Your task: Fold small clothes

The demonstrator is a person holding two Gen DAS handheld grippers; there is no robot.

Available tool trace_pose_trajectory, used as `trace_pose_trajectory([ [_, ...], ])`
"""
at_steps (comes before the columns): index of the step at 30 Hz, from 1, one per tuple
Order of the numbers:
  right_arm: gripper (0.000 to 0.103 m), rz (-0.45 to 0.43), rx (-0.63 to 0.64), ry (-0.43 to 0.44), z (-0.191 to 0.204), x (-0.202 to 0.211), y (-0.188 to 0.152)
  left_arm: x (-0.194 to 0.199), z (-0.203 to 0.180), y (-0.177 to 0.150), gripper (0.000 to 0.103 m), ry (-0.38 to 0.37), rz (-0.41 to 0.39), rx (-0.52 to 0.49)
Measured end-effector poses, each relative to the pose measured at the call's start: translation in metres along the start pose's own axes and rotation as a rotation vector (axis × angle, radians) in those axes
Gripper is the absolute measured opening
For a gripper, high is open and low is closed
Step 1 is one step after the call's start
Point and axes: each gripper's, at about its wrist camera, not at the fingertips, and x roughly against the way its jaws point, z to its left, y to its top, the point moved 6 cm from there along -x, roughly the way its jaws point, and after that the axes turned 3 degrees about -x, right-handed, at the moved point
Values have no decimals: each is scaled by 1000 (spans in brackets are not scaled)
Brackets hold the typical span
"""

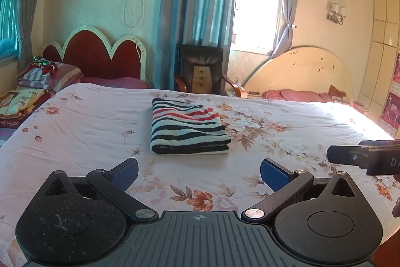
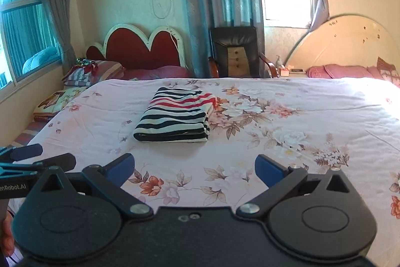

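A small striped garment (image 1: 187, 128), white with dark and red stripes, lies folded into a neat rectangle on the floral bedspread (image 1: 87, 126). It also shows in the right wrist view (image 2: 175, 116). My left gripper (image 1: 199, 173) is open and empty, held above the bed a short way in front of the garment's near edge. My right gripper (image 2: 194, 170) is open and empty too, to the right of the left one and equally short of the garment. Each gripper shows at the other view's edge: the right one (image 1: 362, 157), the left one (image 2: 37, 159).
The bed has a cream round headboard (image 1: 312, 71) and pink pillows (image 1: 295, 94) at the far right. A second bed with a red headboard (image 1: 100, 54) and stacked bedding (image 1: 42, 76) stands at the left. A dark armchair (image 1: 200, 69) sits by the window curtains.
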Motion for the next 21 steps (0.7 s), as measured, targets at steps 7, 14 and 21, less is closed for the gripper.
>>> trace_pose_trajectory([
  [7, 102, -2, 37, -2, 9, -1, -4, 3, 0, 1, 103, 8, -8, 7],
  [14, 102, -7, 39, 1, 9, -2, -2, 0, 2, -1, 103, 16, -8, 10],
  [21, 102, -8, 44, -3, 10, -4, -1, -2, 1, 0, 103, 19, -8, 4],
])
